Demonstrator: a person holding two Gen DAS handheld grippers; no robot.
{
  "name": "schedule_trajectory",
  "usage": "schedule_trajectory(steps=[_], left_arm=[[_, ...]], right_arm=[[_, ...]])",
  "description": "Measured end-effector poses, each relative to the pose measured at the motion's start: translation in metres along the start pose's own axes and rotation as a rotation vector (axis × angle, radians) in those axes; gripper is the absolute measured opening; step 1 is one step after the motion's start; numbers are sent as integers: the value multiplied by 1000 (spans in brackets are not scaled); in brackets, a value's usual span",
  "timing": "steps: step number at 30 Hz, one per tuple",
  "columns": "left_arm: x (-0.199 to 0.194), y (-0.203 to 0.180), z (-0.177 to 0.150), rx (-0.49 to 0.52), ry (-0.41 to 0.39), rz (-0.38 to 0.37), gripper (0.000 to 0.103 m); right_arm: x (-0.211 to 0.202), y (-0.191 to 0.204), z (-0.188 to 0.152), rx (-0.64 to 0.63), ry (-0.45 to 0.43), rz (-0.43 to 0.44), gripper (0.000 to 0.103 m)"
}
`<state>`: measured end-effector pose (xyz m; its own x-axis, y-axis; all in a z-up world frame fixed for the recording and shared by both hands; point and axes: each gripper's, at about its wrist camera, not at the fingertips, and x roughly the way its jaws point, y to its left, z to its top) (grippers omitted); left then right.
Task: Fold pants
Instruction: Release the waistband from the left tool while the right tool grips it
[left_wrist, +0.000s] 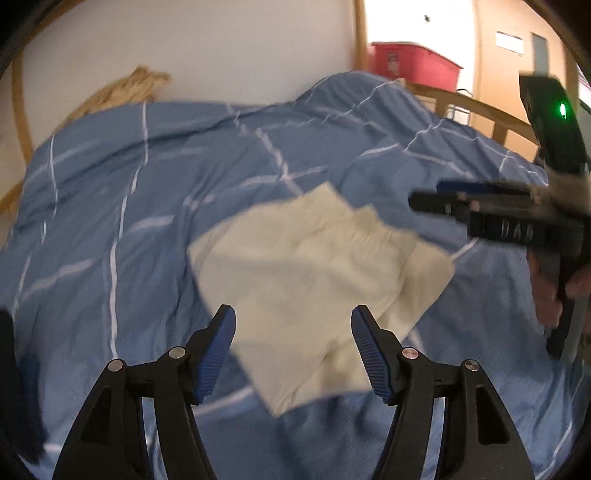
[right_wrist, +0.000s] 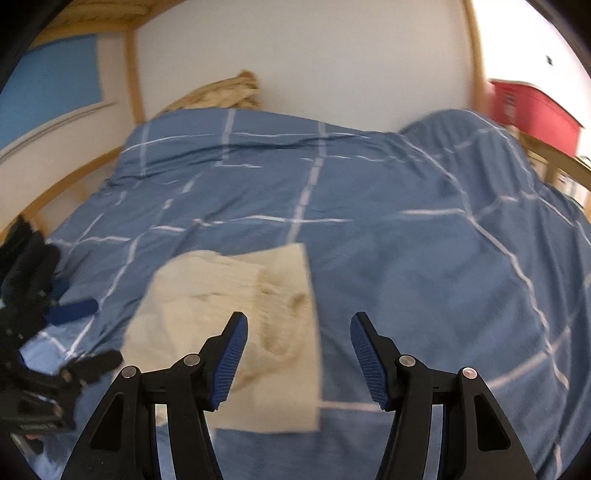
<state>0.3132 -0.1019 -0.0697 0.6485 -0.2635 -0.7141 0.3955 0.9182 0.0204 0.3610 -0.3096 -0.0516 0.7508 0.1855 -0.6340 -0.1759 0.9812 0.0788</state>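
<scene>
The cream pants (left_wrist: 314, 280) lie folded into a compact rectangle on the blue checked duvet (left_wrist: 129, 206). They also show in the right wrist view (right_wrist: 240, 325). My left gripper (left_wrist: 293, 317) is open and empty, above the pants' near edge. My right gripper (right_wrist: 299, 321) is open and empty, above the pants' right side. The right gripper also shows in the left wrist view (left_wrist: 439, 199) at the right, past the pants. The left gripper shows in the right wrist view (right_wrist: 86, 332) at the left edge.
The duvet (right_wrist: 406, 258) covers a bed with a wooden frame (left_wrist: 480, 107). A white wall (right_wrist: 314, 55) stands behind it. A tan woven thing (left_wrist: 125, 88) lies at the back by the wall. A red bin (left_wrist: 413, 62) stands beyond the bed at the right.
</scene>
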Motion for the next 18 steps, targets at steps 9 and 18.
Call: schedule_trajectory(steps=[9,18], left_arm=[[17,11,-32,-60,63,-31,64],[33,20,-42,-91,117,22,64]], right_arm=[[54,27,24,-30,36,144,59],[103,17,22,100,135,197,59]])
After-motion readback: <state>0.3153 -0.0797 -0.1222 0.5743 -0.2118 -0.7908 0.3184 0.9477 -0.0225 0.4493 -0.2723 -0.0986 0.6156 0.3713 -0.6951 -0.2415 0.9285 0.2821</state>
